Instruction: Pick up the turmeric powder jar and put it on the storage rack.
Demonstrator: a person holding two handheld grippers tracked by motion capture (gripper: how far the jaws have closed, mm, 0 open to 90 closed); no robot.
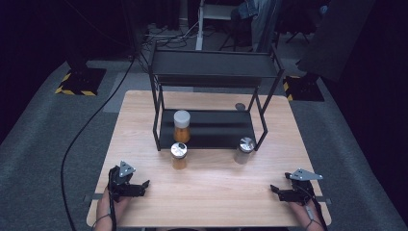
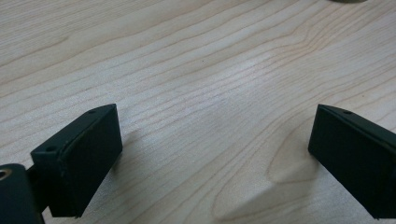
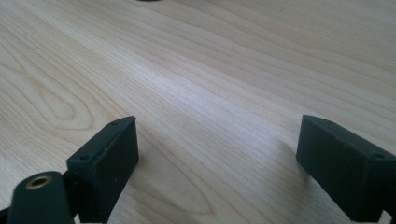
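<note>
At the table's near edge (image 1: 144,219), the left gripper (image 1: 144,185) and right gripper (image 1: 274,189) are held low, jaws apart and empty. The approach step is judged not yet begun. Nearest stands the orange-filled jar (image 1: 179,156), upright with its long axis vertical, just before the black rack (image 1: 159,120); a forward reach is called for.

A light wooden table (image 1: 211,192) stood on grey carpet. On its far half sat a black two-tier metal rack (image 1: 211,72). A white-capped jar of orange contents (image 1: 182,126) stood on the rack's lower shelf, at the left. On the tabletop just in front of the rack stood a silver-lidded jar of orange contents (image 1: 179,155) and, to its right, a silver-lidded grey jar (image 1: 244,150).
</note>
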